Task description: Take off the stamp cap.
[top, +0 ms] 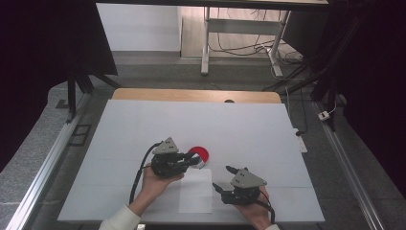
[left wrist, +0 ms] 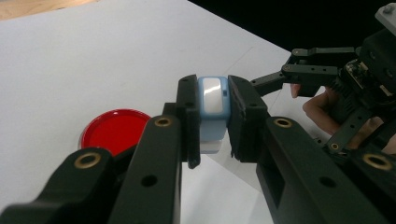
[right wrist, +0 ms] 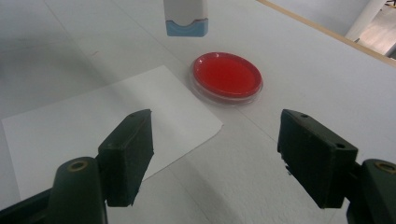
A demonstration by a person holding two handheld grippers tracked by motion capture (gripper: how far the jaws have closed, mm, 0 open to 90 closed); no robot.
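So the left claw [left wrist: 214, 121] is clamped on a small light-blue and white device [left wrist: 213, 100], one jaw on each side of it, and it's held up off the desk [top: 143, 129] rather than resting on anything; from the right gripper view you can see the bottom end of that device [right wrist: 186, 21] hanging in the air above the white surface, just short of the red dish [right wrist: 227, 76] (a shallow round one with a clear rim, red inside). From the high view the left claw [top: 195, 160] sits right at the near-left edge of the red dish [top: 201, 154]; can't tell from there whether they touch. A white sheet of paper [top: 196, 190] lies flat on the desk just in front of the dish, between the two hands; its far corner comes close to the dish without going under it. The right claw [top: 221, 178] is wide apart with nothing between the jaws, sitting low to the right of the paper and pointing toward the dish; same thing in its own view, right claw [right wrist: 215, 154] gaping, paper and dish ahead of it.
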